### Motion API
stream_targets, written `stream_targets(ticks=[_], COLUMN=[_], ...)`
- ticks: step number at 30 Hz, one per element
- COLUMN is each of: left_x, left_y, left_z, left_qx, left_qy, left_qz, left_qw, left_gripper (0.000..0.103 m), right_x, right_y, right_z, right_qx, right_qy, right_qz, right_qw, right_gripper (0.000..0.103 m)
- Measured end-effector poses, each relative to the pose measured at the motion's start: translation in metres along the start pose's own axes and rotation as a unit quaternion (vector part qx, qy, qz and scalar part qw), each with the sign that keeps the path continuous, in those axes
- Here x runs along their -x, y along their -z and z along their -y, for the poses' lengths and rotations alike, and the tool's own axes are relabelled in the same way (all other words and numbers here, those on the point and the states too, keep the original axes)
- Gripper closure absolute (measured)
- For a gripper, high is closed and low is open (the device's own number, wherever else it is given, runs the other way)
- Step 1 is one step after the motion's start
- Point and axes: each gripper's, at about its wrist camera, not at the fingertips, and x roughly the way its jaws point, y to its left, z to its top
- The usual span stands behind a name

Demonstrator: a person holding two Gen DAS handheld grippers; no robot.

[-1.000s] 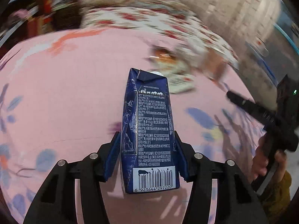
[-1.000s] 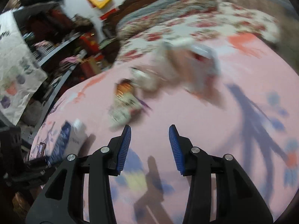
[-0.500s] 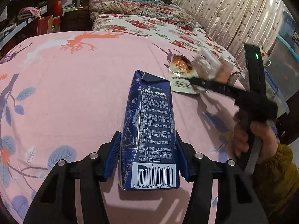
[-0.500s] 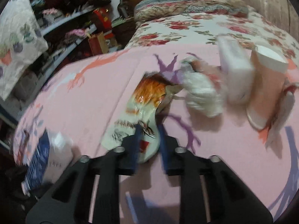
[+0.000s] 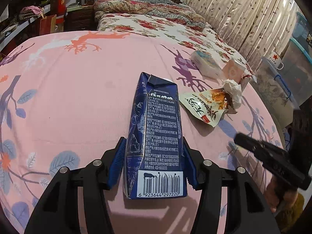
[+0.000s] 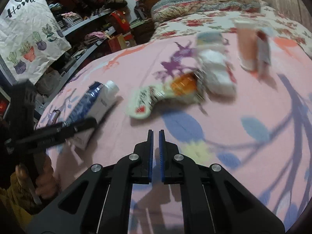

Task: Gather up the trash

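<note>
One carton [image 5: 158,136], one wrapper [image 5: 204,105], one cup [image 5: 234,71]

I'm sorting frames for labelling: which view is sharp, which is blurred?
Left wrist view: sharp, print on the milk carton legible. Right wrist view: motion-smeared, the snack wrapper and paper cup streaked; only the right gripper crisp.

A dark-blue printed paperboard milk carton [image 5: 156,136] with a faint sheen lies on the matt pink floral cotton-like bedsheet [image 5: 78,97], near a glossy cream plastic snack wrapper [image 5: 204,105] and crumpled white tissue paper [image 5: 233,89], while the ribbed blue rubbery pads [image 5: 117,165] sit on matt black plastic arms with shiny metal screws.
</note>
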Motion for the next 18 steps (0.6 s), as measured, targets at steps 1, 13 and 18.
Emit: stream_targets(ticks=[1,13,18], left_x=[0.0,0.002,-0.002], left_y=[0.001,-0.005,-0.017], left_z=[0.001,-0.006,0.006], left_qx=[-0.002,0.022,0.008], left_qy=[-0.003,0.038,0.063], left_qz=[0.001,-0.017,-0.019], left_qw=[1.0,0.9989,0.9978], left_gripper=[0.051,0.05,0.05], right_x=[0.0,-0.002,0.001], right_y=[0.005,0.01,0.007], right_z=[0.006,0.046,0.041], right_qx=[-0.009,-0.141,-0.152], right_qy=[0.004,-0.073,-0.093], right_qz=[-0.003,-0.005,0.009], right_qw=[1.0,0.987,0.984], right_gripper=[0.095,0.092,0.051])
